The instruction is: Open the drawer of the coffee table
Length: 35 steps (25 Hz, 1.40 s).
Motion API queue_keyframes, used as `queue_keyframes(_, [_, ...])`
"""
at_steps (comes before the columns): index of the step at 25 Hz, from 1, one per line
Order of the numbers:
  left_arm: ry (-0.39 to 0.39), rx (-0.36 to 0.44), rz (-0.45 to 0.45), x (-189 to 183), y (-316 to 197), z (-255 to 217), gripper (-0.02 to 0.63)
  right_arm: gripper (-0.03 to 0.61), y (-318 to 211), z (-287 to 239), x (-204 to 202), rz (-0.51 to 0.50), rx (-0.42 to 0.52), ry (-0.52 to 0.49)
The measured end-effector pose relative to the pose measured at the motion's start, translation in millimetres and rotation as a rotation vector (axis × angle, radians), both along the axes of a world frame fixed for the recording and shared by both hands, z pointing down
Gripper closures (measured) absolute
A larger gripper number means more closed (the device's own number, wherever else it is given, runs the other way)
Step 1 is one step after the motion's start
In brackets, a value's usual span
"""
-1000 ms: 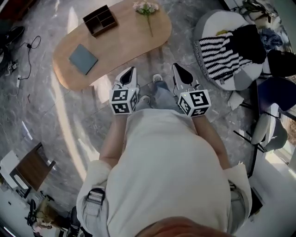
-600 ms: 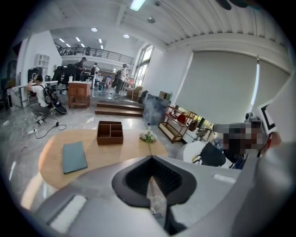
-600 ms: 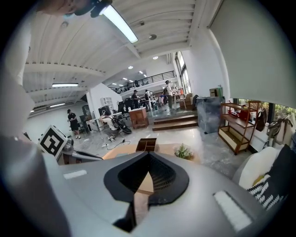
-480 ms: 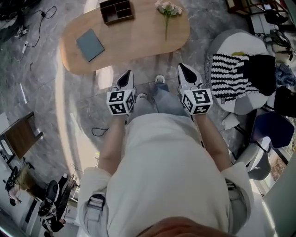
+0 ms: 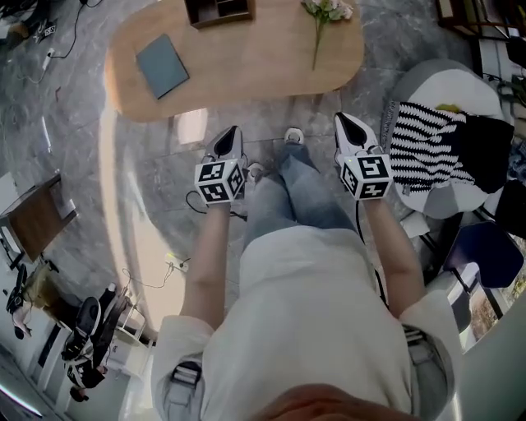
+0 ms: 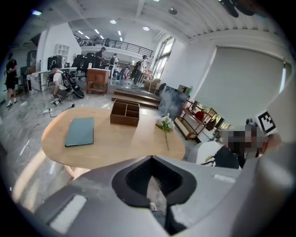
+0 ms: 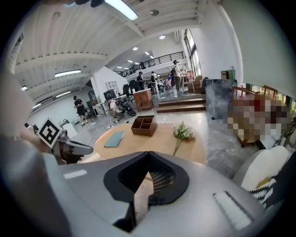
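The oval wooden coffee table (image 5: 246,70) lies at the top of the head view, bearing a blue-grey book (image 5: 162,66), a wooden organiser box (image 5: 218,10) and a flower sprig (image 5: 325,16). No drawer front shows in any view. My left gripper (image 5: 230,136) and right gripper (image 5: 345,122) hang side by side above the floor, just short of the table's near edge. Both are shut and hold nothing. In the left gripper view the table (image 6: 115,146) lies beyond the shut left gripper (image 6: 150,158). The right gripper view shows the table (image 7: 152,141) past the shut right gripper (image 7: 148,155).
A round chair draped with striped cloth (image 5: 431,152) stands to the right, with a dark chair (image 5: 481,255) below it. Cables (image 5: 193,201) trail on the marble floor. A small wooden stand (image 5: 37,222) sits at the left. The person's legs (image 5: 296,189) are between the grippers.
Both grippers have sunk lower in front of the person and stayed shut. The table has slid toward the top of the head view.
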<state>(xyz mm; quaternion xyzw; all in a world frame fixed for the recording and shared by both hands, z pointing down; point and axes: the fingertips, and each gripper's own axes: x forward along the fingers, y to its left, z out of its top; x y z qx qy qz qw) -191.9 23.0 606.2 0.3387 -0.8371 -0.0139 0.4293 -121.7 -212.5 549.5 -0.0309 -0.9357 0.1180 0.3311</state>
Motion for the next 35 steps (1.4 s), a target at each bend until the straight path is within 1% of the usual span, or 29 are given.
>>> queue_keyframes(6, [0.038, -0.037, -0.052, -8.1, 14.7, 62.6, 0.615, 0.577, -8.1, 65.7, -5.8, -0.049, 0.011, 0.067])
queue_keyframes(9, [0.072, -0.034, -0.035, -8.2, 14.8, 97.3, 0.572, 0.574, -16.4, 104.2, -6.1, -0.054, 0.009, 0.101])
queue_keyframes(11, [0.085, -0.033, -0.009, -9.9, 13.8, 120.4, 0.518, 0.541, -22.9, 132.3, -5.8, -0.05, 0.003, 0.133])
queue_keyframes(13, [0.099, -0.046, 0.017, -11.8, 13.9, 143.8, 0.455, 0.478, -29.0, 159.8, -3.9, -0.049, 0.006, 0.169])
queue_keyframes(14, [0.107, -0.057, 0.028, -12.6, 14.8, 155.1, 0.398, 0.46, -31.7, 171.6, -2.7, -0.049, 0.012, 0.182])
queue_keyframes(16, [0.121, -0.068, 0.039, -14.6, 17.1, 176.1, 0.318, 0.409, -36.7, 192.1, -0.1, -0.044, 0.022, 0.199])
queue_keyframes(17, [0.125, -0.066, 0.042, -16.3, 18.1, 185.9, 0.29, 0.393, -39.1, 201.6, 0.7, -0.041, 0.028, 0.205])
queue_keyframes(20, [0.13, -0.066, 0.073, -20.8, 18.2, 215.4, 0.244, 0.374, -45.5, 229.8, 3.0, -0.048, 0.066, 0.227])
queue_keyframes(23, [0.104, -0.066, 0.112, -25.4, 14.5, 239.6, 0.193, 0.353, -51.7, 256.1, 3.2, -0.061, 0.109, 0.247])
queue_keyframes(26, [0.057, -0.057, 0.118, -36.2, 8.9, 253.8, 0.146, 0.34, -60.0, 279.7, 2.1, -0.044, 0.123, 0.275])
queue_keyframes(31, [0.0, -0.037, 0.099, -55.3, 0.5, 267.9, 0.124, 0.311, -71.2, 315.6, 1.6, -0.055, 0.161, 0.322])
queue_keyframes(35, [-0.028, -0.014, 0.089, -64.9, -4.9, 274.0, 0.123, 0.29, -73.4, 329.3, -8.3, -0.09, 0.179, 0.313])
